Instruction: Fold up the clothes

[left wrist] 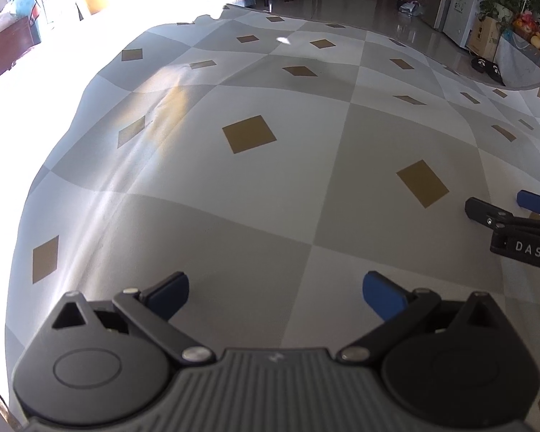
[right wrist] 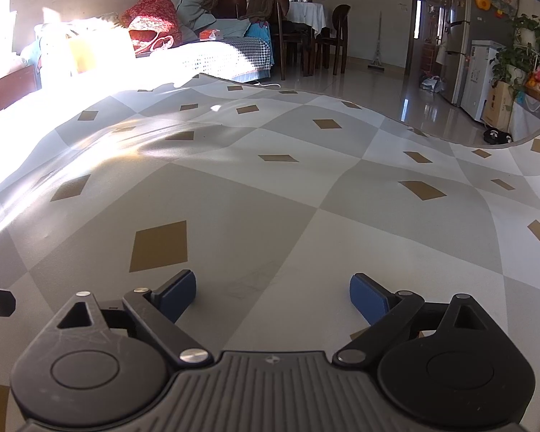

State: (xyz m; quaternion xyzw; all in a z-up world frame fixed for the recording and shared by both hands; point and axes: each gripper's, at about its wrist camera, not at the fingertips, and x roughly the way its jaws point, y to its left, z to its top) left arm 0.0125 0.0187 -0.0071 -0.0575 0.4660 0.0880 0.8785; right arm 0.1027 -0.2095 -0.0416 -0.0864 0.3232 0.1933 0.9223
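No clothes show in either view; ahead of your spread fingers lies only the checked tablecloth (left wrist: 270, 187). Your left gripper (left wrist: 275, 293) hangs released and empty. Your right gripper (right wrist: 273, 297) too, just beside it, gapes empty.

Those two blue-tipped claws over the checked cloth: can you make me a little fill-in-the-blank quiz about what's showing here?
1. Both the left gripper and the right gripper have jaws standing ____.
2. The small diamonds on the checked cloth are coloured ____.
3. Between either pair of pads lies ____ to be gripped.

Missing words: open; brown; nothing
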